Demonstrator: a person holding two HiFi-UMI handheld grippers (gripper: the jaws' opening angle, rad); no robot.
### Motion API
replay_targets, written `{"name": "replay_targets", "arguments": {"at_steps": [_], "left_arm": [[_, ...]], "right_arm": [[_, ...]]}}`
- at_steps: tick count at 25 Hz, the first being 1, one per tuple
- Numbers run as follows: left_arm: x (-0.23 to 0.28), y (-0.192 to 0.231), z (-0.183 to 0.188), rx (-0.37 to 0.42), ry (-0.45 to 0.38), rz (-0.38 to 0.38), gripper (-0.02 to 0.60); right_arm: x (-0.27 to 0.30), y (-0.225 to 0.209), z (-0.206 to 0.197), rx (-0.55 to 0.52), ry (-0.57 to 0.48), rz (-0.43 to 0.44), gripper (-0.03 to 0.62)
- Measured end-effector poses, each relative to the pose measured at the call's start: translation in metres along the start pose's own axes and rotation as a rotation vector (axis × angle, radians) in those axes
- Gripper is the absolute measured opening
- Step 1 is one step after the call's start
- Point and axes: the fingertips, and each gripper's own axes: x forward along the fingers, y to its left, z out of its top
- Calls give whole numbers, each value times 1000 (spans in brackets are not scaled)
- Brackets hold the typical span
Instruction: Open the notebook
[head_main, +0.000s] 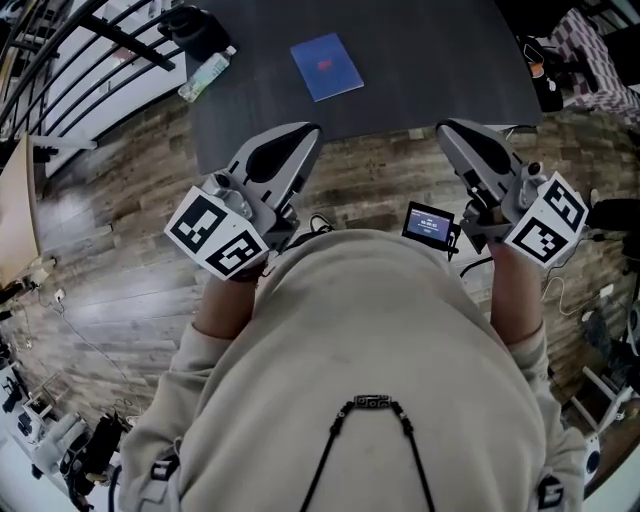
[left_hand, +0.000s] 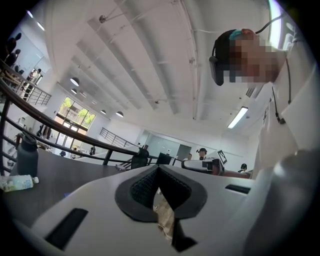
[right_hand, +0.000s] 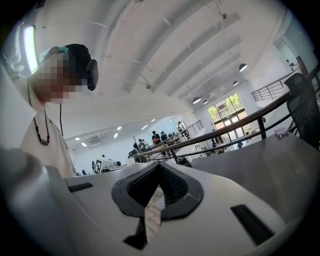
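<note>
Nearest the camera, a person's soft cream sweatshirt (head_main: 370, 340) fills the bottom of the head view, with a dark cord and a small square clasp hanging on it. Just ahead are the two black-and-white marker cubes, one on each smooth, moulded white gripper. The left gripper (head_main: 308, 130) has its jaws brought together: in its own view the ribbed dark pads (left_hand: 142, 187) meet at the tip with nothing between them. Same story on the right gripper (head_main: 447, 127), pads pressed tip to tip and empty. Both tips sit right at the near edge of the table (head_main: 430, 60), a matte dark grey top above a wood-plank floor (head_main: 120, 200). Farther up the table lies the notebook (head_main: 326, 66), well apart from both grippers: a flat blue rectangle with a small reddish mark on its cover, closed and slightly skewed. Left of it a clear plastic bottle (head_main: 205, 75) lies on its side, and beyond that stands a dark flask (head_main: 195, 30).
</note>
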Motion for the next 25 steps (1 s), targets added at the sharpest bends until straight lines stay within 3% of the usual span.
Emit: {"name": "replay_targets", "arguments": {"at_steps": [6, 13, 25], "left_arm": [[-23, 33, -3, 28, 27, 39, 2], [-49, 53, -10, 65, 34, 35, 2], [-65, 40, -25, 68, 28, 87, 2]], "right_arm": [[49, 1, -3, 6, 37, -1, 15], [93, 11, -12, 3, 88, 32, 15], [102, 17, -16, -9, 93, 131, 15]]}}
